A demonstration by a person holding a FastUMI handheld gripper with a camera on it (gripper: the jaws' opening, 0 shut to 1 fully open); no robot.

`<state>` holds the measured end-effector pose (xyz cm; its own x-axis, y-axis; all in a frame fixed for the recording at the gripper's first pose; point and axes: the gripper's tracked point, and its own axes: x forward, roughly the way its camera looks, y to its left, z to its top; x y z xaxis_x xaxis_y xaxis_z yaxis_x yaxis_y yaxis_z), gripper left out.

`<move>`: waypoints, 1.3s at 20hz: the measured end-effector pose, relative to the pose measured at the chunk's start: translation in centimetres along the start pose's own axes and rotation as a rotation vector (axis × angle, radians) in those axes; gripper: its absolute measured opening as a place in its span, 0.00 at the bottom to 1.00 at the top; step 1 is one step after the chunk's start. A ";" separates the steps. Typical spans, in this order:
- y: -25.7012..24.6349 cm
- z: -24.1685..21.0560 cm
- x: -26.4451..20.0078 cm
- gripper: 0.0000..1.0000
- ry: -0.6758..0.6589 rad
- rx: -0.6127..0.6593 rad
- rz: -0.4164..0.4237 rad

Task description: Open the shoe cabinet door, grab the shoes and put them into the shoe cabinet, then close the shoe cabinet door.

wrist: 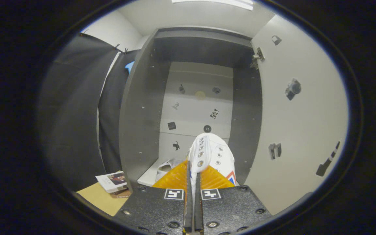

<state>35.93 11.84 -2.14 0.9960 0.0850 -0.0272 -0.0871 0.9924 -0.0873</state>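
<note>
Standing open ahead of the fingers, the shoe cabinet [142,107] has dark side walls and top, a pale back panel dotted with small stickers, and a light floor. Its door [299,124] is swung out to the right (pale inner face, a metal hinge [257,58] near the top corner, a few dark fittings stuck on it). Beside the cabinet's left wall hangs black booth cloth [73,130], and below it a tan surface [100,199] carries a small stack of booklets [113,181].

A white lace-up shoe [212,153], with metal eyelets and a red-and-blue mark on its side, is pinched at its upper edge by the gripper [193,176], both fingers pressed nearly together on the thin material; the shoe hangs just ahead of the fingers, at the cabinet's mouth. A second white shoe [166,166] already lies on the cabinet floor, just left of the held one and beyond the fingers.
</note>
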 end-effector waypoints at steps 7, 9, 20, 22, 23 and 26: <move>-2.1 -5.0 12.5 0.06 0.146 -0.079 -0.018; -2.6 -6.1 14.9 0.06 0.165 -0.116 -0.026; -4.8 -10.5 21.8 0.13 0.298 -0.024 -0.031; -5.2 -10.5 21.5 0.16 0.305 -0.014 -0.042; -5.2 -10.4 21.3 0.17 0.302 -0.022 -0.047; -4.2 -9.2 19.7 0.28 0.269 -0.015 -0.014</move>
<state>55.78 8.48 -11.49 0.9562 0.0424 -0.2895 -0.0756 0.9916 -0.1045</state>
